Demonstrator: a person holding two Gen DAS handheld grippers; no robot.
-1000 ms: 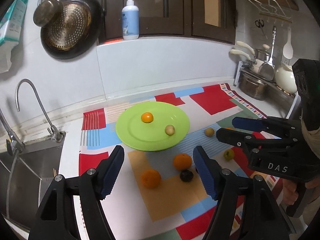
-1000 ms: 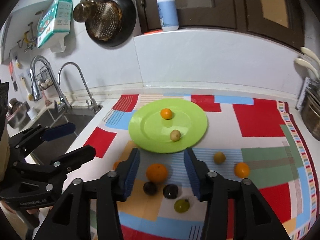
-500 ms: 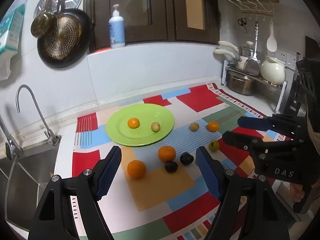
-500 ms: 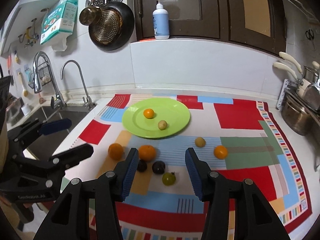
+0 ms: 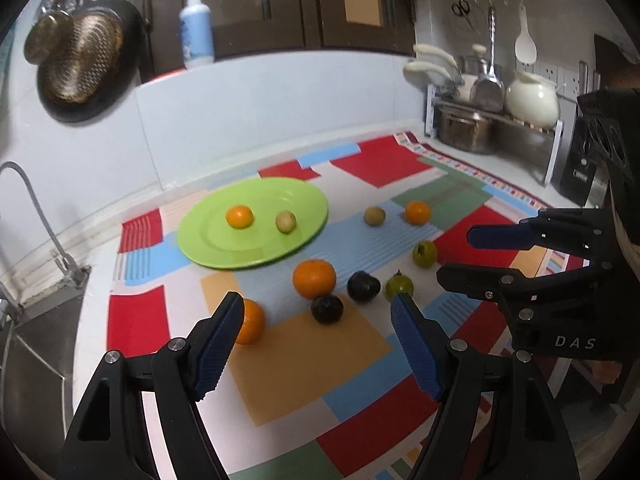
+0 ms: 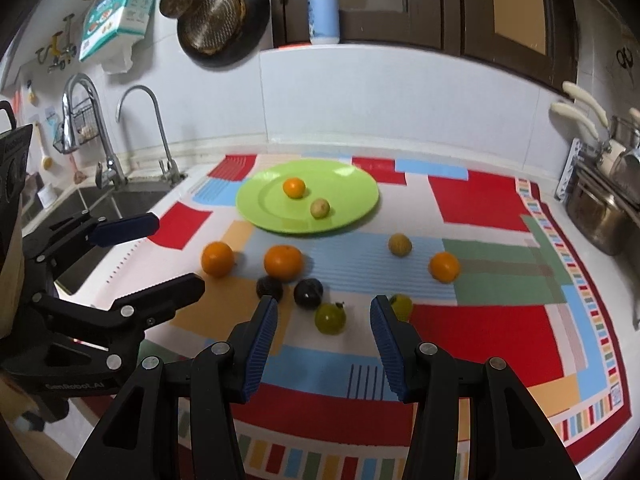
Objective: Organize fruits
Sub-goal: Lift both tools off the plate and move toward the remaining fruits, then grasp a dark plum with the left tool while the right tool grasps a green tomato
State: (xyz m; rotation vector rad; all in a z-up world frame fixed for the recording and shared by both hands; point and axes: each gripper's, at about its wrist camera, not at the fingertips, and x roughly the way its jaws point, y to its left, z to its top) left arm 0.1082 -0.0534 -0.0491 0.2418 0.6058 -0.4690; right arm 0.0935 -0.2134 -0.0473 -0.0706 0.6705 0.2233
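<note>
A green plate (image 5: 208,248) (image 6: 352,208) on a colourful mat holds a small orange (image 5: 239,216) and a small tan fruit (image 5: 285,221). On the mat in front lie two larger oranges (image 5: 314,279) (image 5: 250,321), two dark fruits (image 5: 363,286) (image 5: 327,308), two green fruits (image 5: 399,286) (image 5: 425,253), a tan fruit (image 5: 375,215) and a small orange (image 5: 417,212). My left gripper (image 5: 316,312) is open and empty above the near mat. My right gripper (image 6: 322,312) is open and empty, with a green fruit (image 6: 330,318) between its fingertips' line of sight.
A sink (image 6: 100,204) with taps lies left of the mat. A pot rack (image 5: 492,120) with pans stands at the right. A soap bottle (image 6: 323,8) stands on the ledge behind, and a pan (image 6: 222,12) hangs on the wall.
Both grippers have drawn back from the plate and away from the counter, then come slightly closer again; both stay open and empty. No fruit has moved.
</note>
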